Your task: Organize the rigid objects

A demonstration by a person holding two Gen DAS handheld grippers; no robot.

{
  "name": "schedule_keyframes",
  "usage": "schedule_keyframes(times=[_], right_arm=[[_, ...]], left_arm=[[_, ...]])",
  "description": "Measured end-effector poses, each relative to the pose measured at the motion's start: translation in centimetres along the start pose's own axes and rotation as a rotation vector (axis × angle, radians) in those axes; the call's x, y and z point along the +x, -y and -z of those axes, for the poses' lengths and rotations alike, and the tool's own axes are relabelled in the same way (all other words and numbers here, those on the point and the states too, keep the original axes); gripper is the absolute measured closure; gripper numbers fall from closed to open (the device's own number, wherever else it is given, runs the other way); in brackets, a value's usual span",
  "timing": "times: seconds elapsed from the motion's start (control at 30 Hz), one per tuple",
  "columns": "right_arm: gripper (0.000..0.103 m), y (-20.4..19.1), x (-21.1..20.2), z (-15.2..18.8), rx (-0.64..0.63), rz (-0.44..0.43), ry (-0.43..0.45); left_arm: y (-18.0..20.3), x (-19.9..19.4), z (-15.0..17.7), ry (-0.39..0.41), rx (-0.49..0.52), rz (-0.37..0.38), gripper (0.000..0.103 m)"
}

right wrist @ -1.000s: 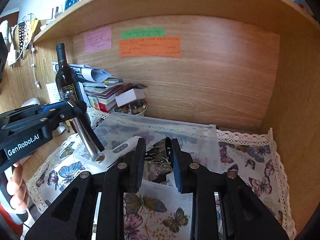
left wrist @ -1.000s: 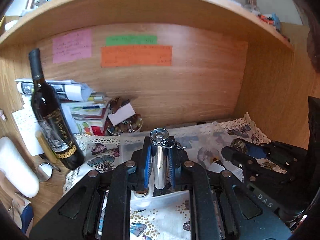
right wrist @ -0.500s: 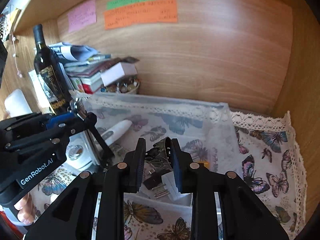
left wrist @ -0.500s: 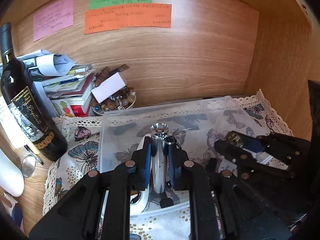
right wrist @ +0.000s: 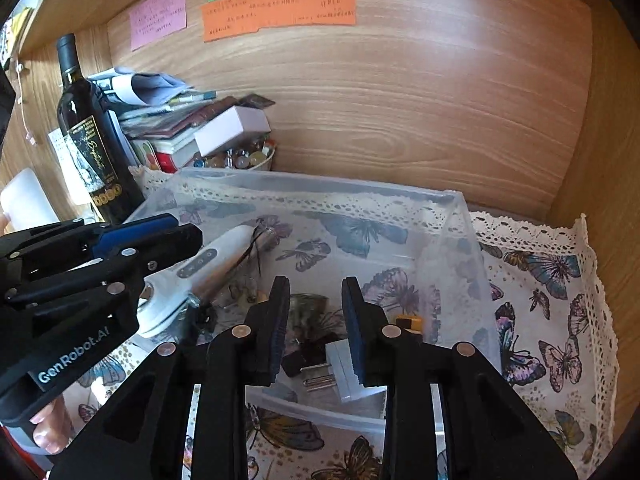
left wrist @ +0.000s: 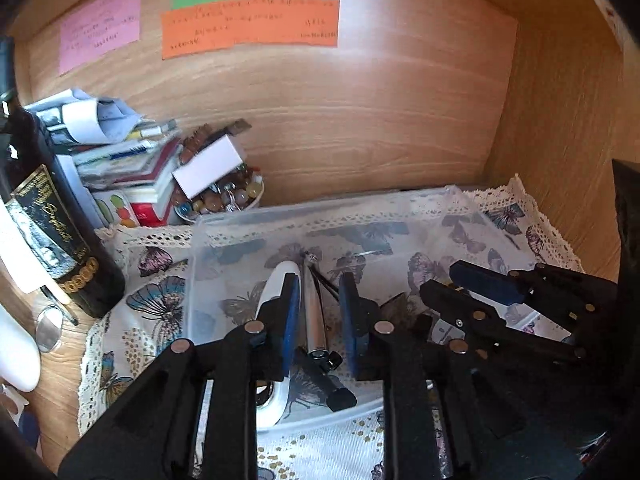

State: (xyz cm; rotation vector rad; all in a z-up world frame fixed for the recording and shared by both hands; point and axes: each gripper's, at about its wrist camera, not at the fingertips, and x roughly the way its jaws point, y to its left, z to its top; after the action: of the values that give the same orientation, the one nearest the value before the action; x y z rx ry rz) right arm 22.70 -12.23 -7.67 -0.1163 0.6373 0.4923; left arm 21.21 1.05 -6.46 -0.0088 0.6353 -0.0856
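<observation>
A clear plastic bin point(left wrist: 224, 224) point(right wrist: 456, 240) sits on a butterfly cloth in a wooden alcove. My left gripper point(left wrist: 320, 316) is open over the bin; a silver metal tube point(left wrist: 314, 316) lies in the bin between its fingers, beside a white handheld device point(left wrist: 274, 284) point(right wrist: 208, 260). My right gripper point(right wrist: 316, 320) is open over the bin's near part, above a dark patterned hair clip point(right wrist: 308, 308), a white plug point(right wrist: 340, 372) and a small yellow item point(right wrist: 412, 322). Each gripper shows in the other's view: the left point(right wrist: 120, 248), the right point(left wrist: 460, 280).
A dark wine bottle point(left wrist: 52, 224) point(right wrist: 92, 136) stands left of the bin. Behind it lie stacked books and papers point(left wrist: 120, 160), a white box point(right wrist: 232, 128) and a bowl of beads point(left wrist: 224, 200). Wooden walls close the back and right point(right wrist: 592, 140).
Both grippers lowered into the bin and opened. The left let go of the silver tube, which now lies flat. The right let go of the dark hair clip.
</observation>
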Motion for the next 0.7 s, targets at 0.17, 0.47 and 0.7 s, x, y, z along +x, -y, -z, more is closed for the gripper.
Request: schedule_keyframes(times=[0.17,0.47,0.7], right_arm=[[0.078,0.0,-2.3,-0.1,0.002,0.000,0.052],[0.067,-1.0,-8.7,0.7,-0.001,0.015,0.183],[0.035,-1.8,-14.4,2.1,0.000,0.026,0.319]], left_arm=[[-0.2,-3.0,-0.2,0.062,-0.006,-0.011,0.072],[0.4,-9.7,0.6,0.185,0.001,-0.049,0.045],[2.0,-15.2,2.7,0.311,0.009,-0.110,0.013]])
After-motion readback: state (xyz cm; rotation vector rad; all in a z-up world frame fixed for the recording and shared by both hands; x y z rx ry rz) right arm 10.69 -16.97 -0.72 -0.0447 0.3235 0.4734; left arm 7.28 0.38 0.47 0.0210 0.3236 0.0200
